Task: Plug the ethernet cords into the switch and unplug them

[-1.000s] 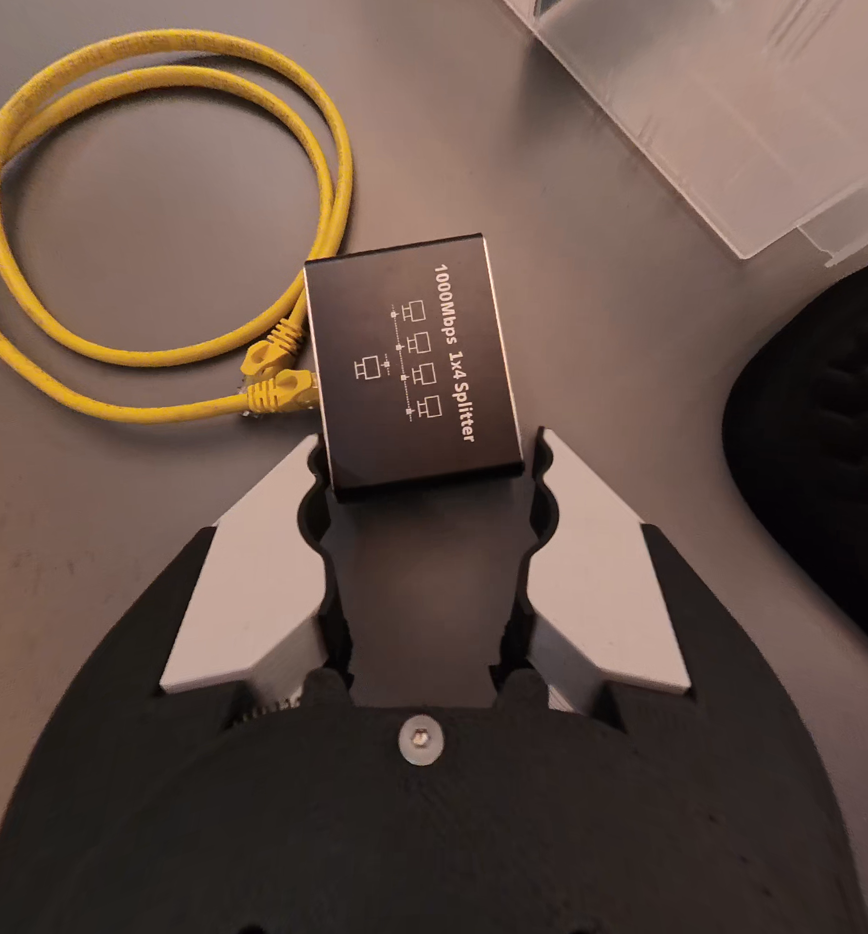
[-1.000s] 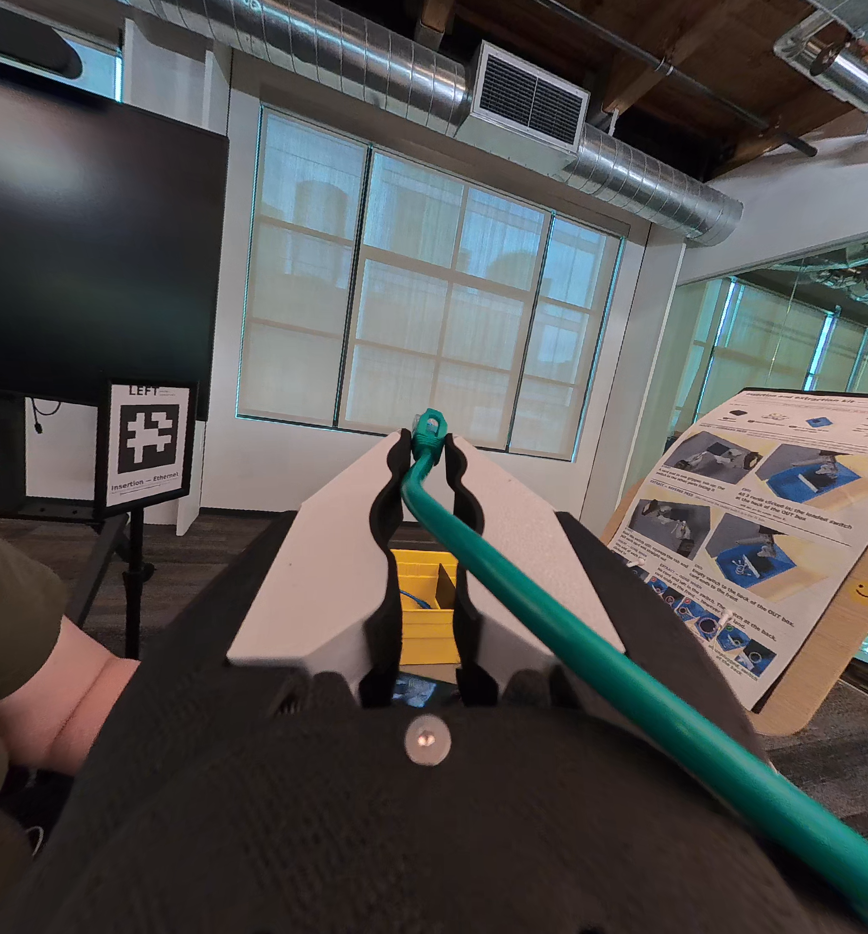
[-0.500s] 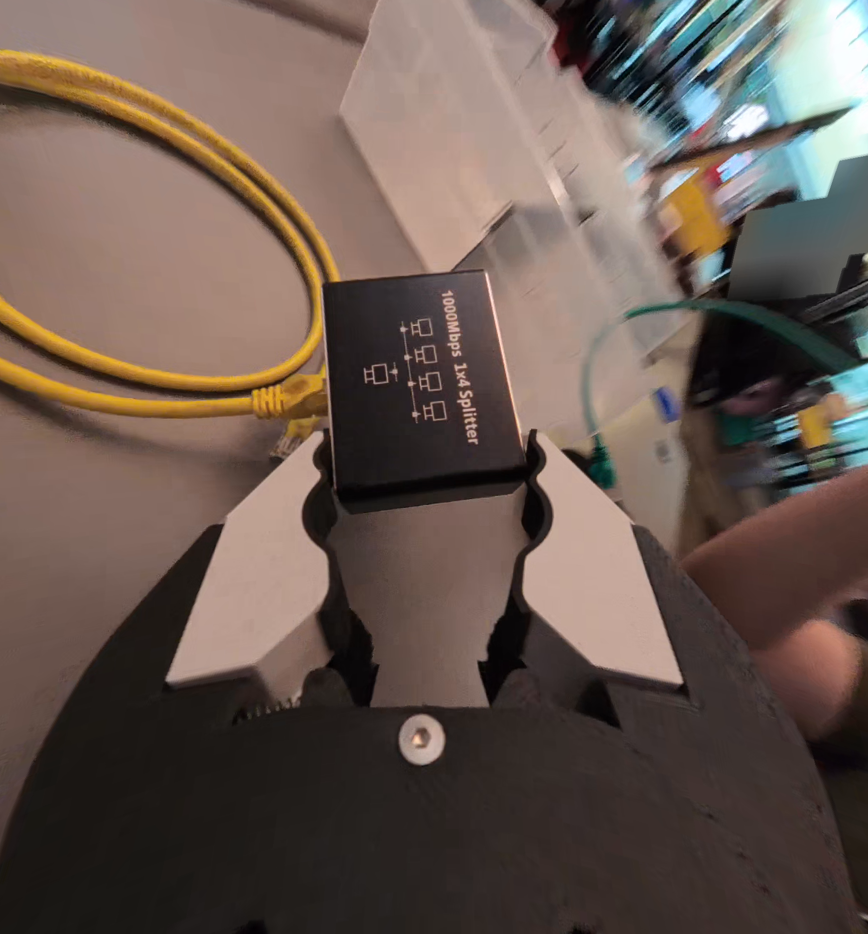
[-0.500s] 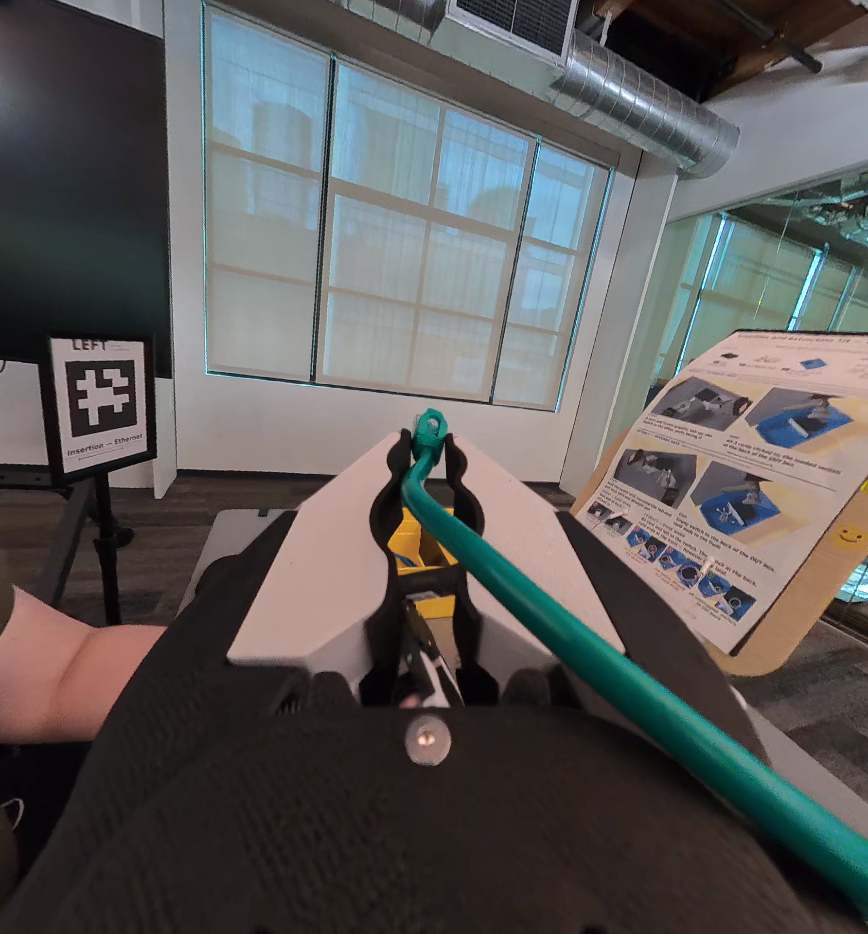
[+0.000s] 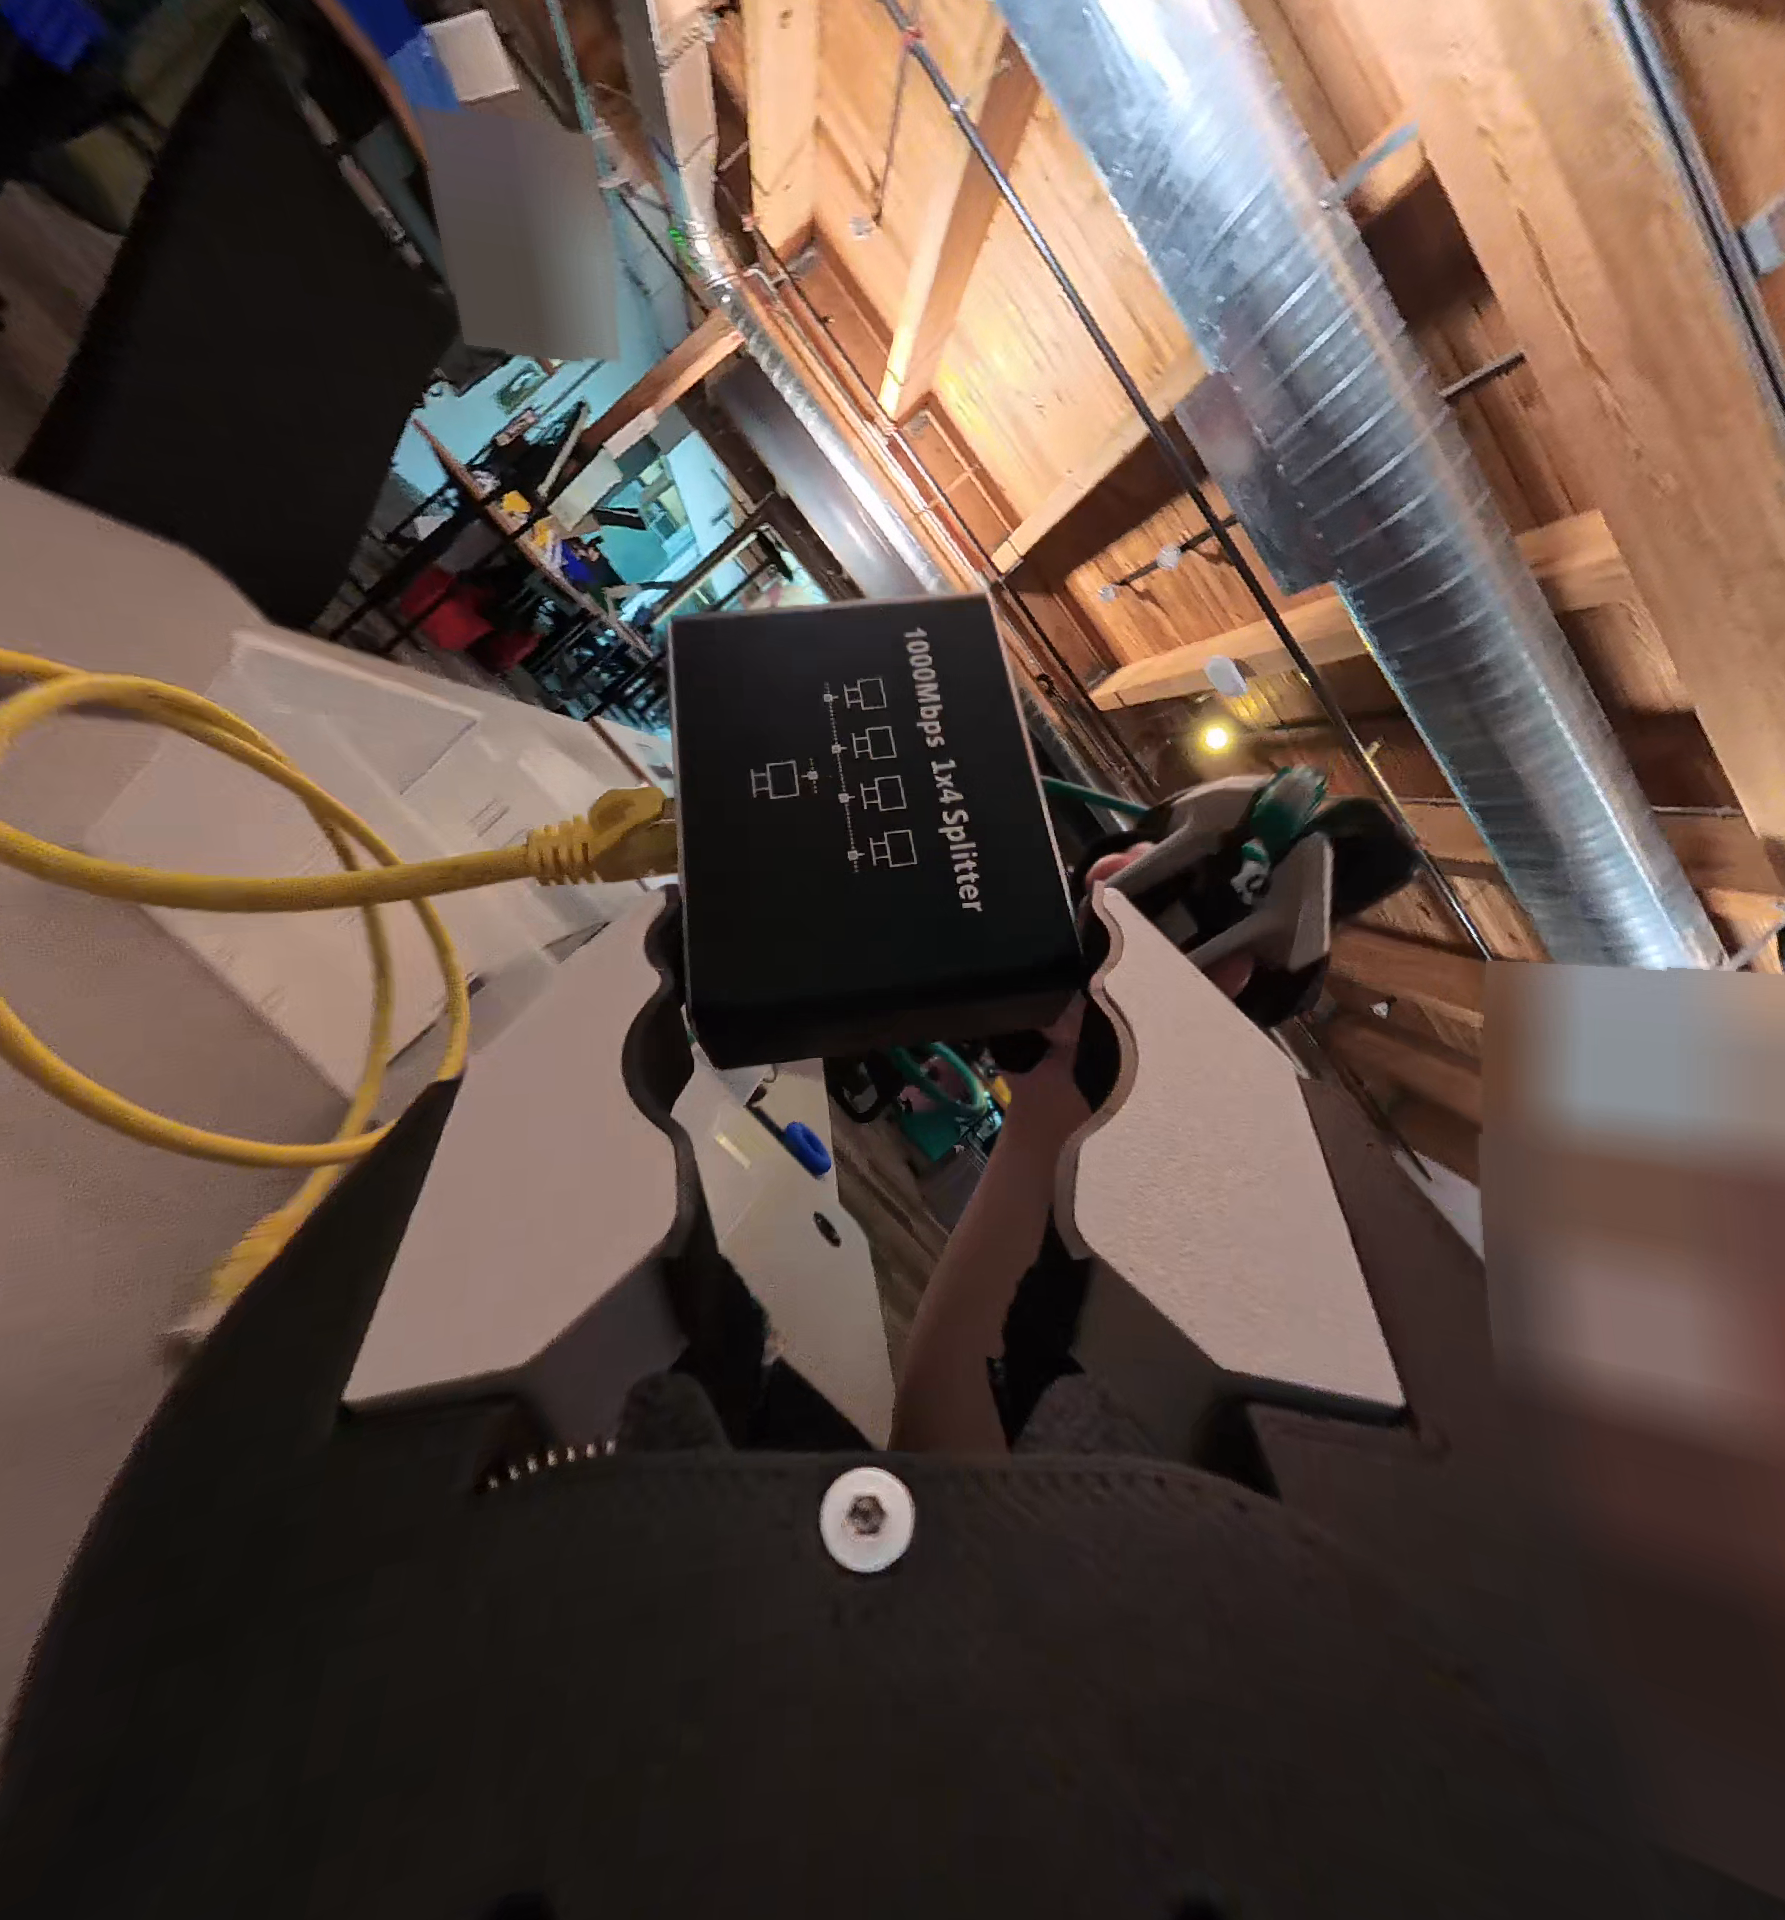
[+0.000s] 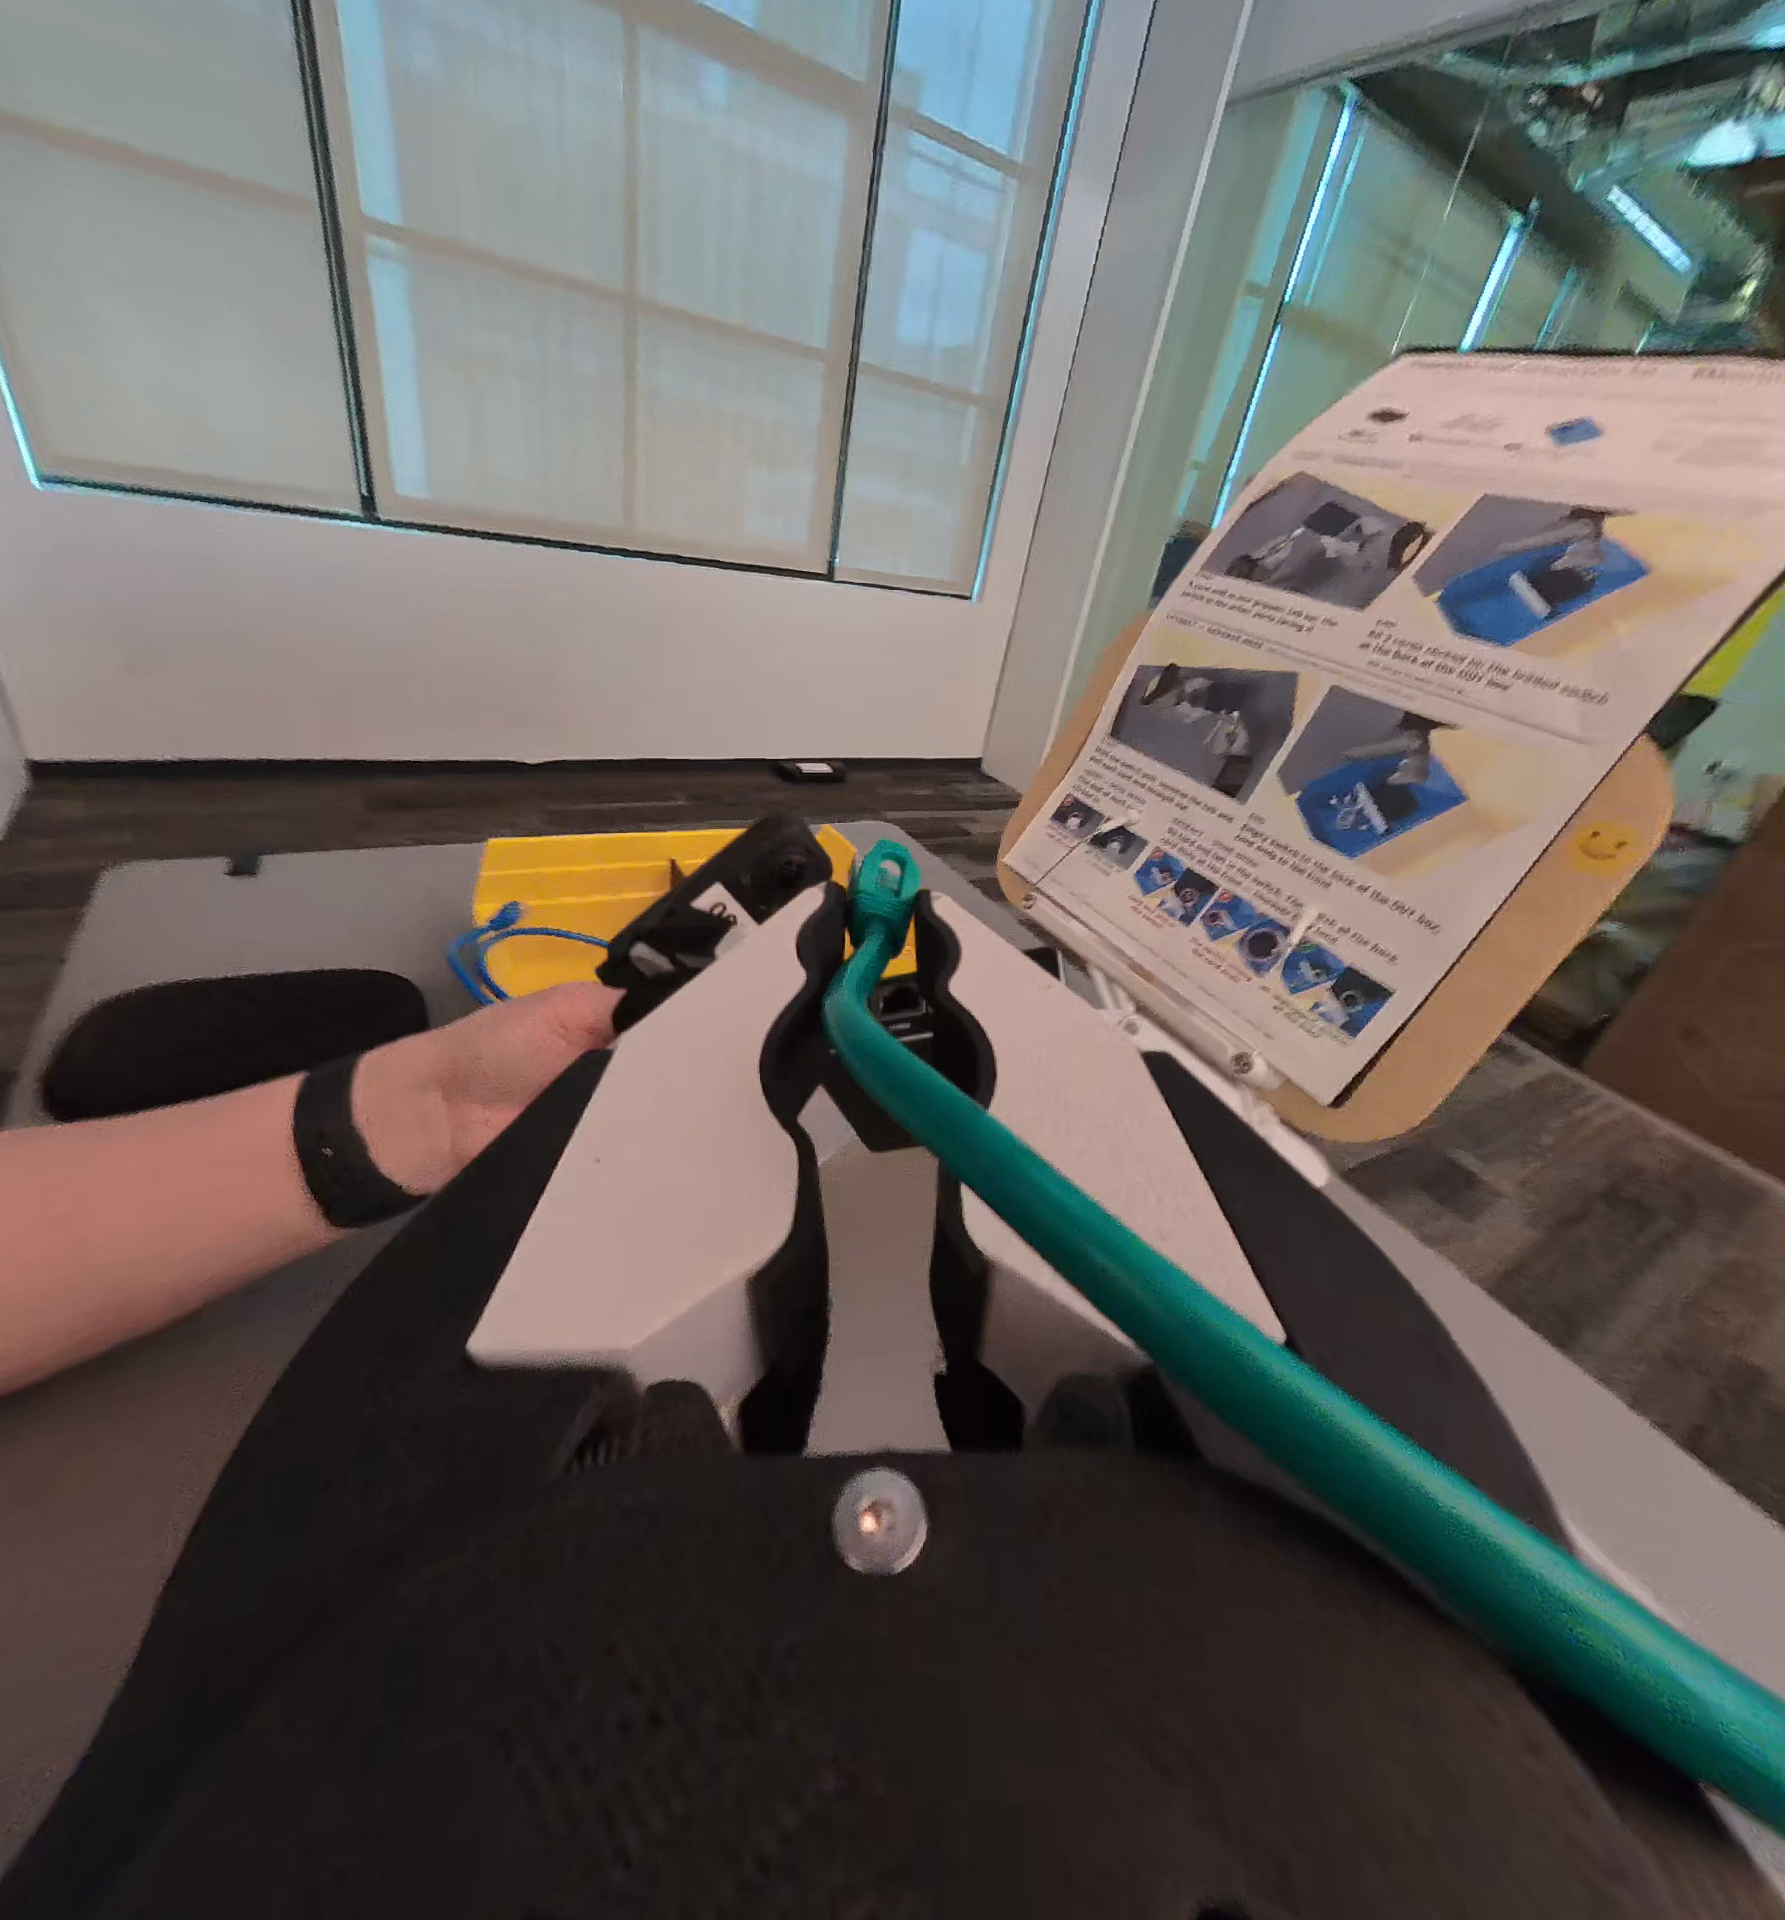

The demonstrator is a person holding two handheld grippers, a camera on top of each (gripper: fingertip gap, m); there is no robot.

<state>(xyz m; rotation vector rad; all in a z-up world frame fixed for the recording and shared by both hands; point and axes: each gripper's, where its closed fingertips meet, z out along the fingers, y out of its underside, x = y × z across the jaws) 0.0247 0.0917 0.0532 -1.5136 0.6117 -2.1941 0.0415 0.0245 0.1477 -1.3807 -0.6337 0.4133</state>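
Off the desk point(image 5: 57, 1039) now, my left tongs point(image 5: 872, 971) clamp the switch point(image 5: 857, 831), tilted toward the green plug point(image 6: 883, 894) at three o'clock, pinched in my right tongs point(image 6: 872, 920).

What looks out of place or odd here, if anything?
The black switch is held in the air by the left gripper, above the table. The yellow cord has one end at the switch's side while its other plug trails loose. The right gripper holds the green cord.

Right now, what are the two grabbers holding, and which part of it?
The left gripper clamps the black switch by the sides of its near end. The right gripper pinches the green ethernet cord just behind its plug.
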